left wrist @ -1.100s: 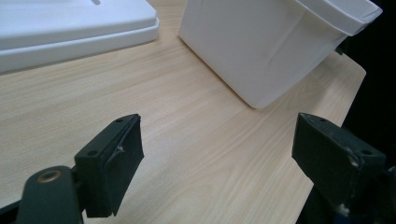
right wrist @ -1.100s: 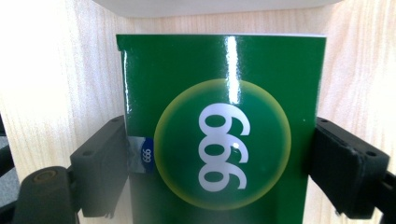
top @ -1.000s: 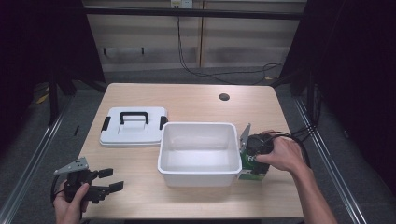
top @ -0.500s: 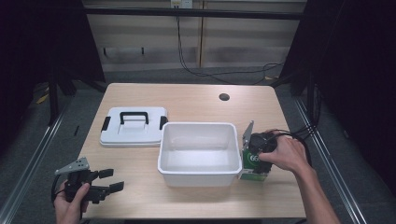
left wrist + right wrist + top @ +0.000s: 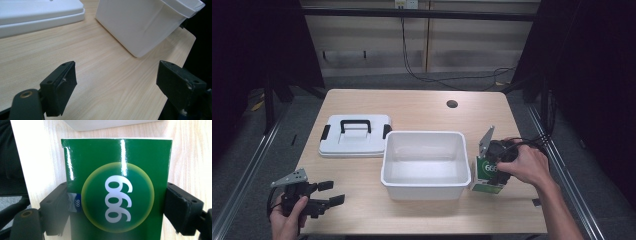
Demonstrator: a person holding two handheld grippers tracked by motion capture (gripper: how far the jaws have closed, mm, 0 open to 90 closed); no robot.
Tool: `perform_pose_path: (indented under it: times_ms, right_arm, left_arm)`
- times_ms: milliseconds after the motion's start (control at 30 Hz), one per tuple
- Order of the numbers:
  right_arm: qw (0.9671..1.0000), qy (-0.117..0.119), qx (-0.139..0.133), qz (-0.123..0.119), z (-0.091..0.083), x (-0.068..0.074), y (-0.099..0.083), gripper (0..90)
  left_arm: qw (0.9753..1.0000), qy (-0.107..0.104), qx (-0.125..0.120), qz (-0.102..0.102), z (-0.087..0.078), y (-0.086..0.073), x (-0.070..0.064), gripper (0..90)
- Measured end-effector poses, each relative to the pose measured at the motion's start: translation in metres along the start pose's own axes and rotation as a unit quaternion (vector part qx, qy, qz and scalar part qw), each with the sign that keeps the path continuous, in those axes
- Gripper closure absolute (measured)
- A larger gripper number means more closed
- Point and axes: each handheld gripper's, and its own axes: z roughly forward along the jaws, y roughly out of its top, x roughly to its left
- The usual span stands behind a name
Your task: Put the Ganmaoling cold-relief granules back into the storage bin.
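The green box [image 5: 117, 192] is glossy, with streaks of light running down its face; a yellow-edged green disc sits at its middle and bears the white digits 666, and a small blue tag with the same digits shows at one side edge; in the high view the box [image 5: 487, 176] stands on the wooden table [image 5: 422, 107], its white side facing the camera, just beside the right wall of the white tub [image 5: 424, 165], near the table's right front part.

The right gripper [image 5: 117, 207] has the box between its two black jaws; in the right gripper view the jaws press on the box's two side edges, so this tong is closed on it; in the high view the right gripper [image 5: 497, 162] comes onto the box from the right, with the person's right hand [image 5: 524, 165] around its body.

The left gripper [image 5: 117, 82] stands wide open, with bare table between its jaws; it is held low over the table's front left corner, well apart from the box; the tub lies between them; the white lid [image 5: 354, 135] with its black handle lies flat to the left of the tub.
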Motion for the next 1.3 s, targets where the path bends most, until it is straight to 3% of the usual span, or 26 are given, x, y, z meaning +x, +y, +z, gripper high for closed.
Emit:
perform_pose_path:
  times_ms: [500, 967, 1300]
  right_arm:
    - [0.9982, -0.003, -0.056, 0.018, -0.021, 0.002, -0.019, 16.3]
    - [0.9957, -0.015, -0.083, 0.036, -0.036, 0.006, -0.030, 16.4]
    - [0.9938, -0.016, -0.097, 0.052, -0.059, 0.011, -0.040, 16.4]
  left_arm:
    - [1.0000, 0.000, 0.000, -0.001, 0.000, 0.000, 0.000, 16.5]
    - [1.0000, 0.000, -0.001, -0.001, 0.000, 0.000, 0.000, 16.5]
    - [1.0000, 0.003, 0.001, -0.001, 0.001, 0.000, 0.000, 16.5]
